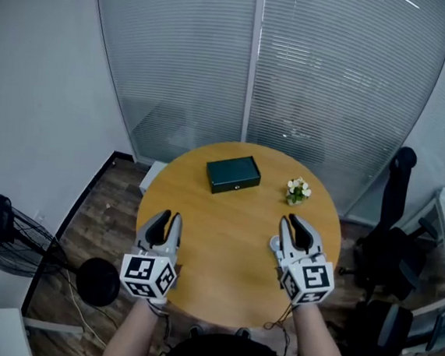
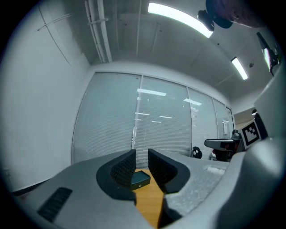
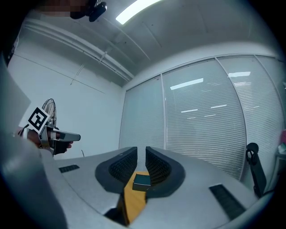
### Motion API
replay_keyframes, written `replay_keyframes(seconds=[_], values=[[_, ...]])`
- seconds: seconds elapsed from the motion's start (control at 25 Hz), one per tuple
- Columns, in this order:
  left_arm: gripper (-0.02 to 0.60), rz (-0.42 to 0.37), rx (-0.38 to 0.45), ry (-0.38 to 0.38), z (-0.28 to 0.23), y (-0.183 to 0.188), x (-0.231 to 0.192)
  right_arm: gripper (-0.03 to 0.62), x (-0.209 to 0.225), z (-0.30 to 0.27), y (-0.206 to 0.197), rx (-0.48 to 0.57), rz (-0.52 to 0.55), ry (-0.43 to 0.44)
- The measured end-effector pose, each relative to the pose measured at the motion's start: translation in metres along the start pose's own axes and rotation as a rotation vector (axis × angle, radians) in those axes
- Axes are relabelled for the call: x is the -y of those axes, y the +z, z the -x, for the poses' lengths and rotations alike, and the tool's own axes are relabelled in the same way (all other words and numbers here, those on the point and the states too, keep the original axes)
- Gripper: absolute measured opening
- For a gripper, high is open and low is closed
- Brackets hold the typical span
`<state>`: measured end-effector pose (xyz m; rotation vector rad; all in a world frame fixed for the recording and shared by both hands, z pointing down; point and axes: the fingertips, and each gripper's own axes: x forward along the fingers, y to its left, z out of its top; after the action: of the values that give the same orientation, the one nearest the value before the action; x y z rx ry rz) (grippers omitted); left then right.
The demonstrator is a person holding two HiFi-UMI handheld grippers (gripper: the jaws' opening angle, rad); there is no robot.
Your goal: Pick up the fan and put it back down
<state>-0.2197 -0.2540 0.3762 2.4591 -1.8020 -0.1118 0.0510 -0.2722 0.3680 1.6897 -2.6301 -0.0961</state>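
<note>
Slatted glass partitions [image 1: 295, 78] close the far side of a small office, and a round wooden bench [image 1: 230, 260] stands before them. On the bench's far half lies a dark green rectangular box [image 1: 233, 173], with a small pot of white flowers [image 1: 297, 191] near the bench's far right rim. Black office chairs [image 1: 391, 252] crowd the floor to the right of the bench.

The black pedestal fan [image 1: 6, 231] – the task's thing – stands upright on the floor well to the left of the bench, close to the wall, its round base nearer the bench than its grille. Nothing touches it.

The left claw [image 1: 169, 217] hangs over the bench's near left edge and the right claw [image 1: 289, 220] over its near right part, both pointing level toward the partitions. In each gripper view the jaws stand a narrow gap apart and grip nothing – the green box seen through the gap lies far off on the bench. Held side by side like this, facing away from the fan, they look merely at the ready; the pick-up seems not yet begun, and reaching the fan would likely call for a turn leftward and wider jaws
</note>
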Motion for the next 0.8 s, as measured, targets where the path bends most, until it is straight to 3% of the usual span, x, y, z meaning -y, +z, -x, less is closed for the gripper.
replay_keyframes(seconds=[0.16, 0.32, 0.8], values=[[0.083, 0.008, -0.008, -0.006, -0.004, -0.004, -0.001, 0.052, -0.003, -0.003, -0.003, -0.016, 0.016, -0.002], [0.083, 0.012, -0.02, -0.016, -0.009, -0.009, -0.001, 0.0, -0.001, -0.005, -0.007, -0.013, -0.027, -0.005], [0.081, 0.009, -0.032, -0.029, -0.019, -0.013, -0.003, 0.008, -0.001, -0.015, -0.01, 0.0, -0.034, 0.006]])
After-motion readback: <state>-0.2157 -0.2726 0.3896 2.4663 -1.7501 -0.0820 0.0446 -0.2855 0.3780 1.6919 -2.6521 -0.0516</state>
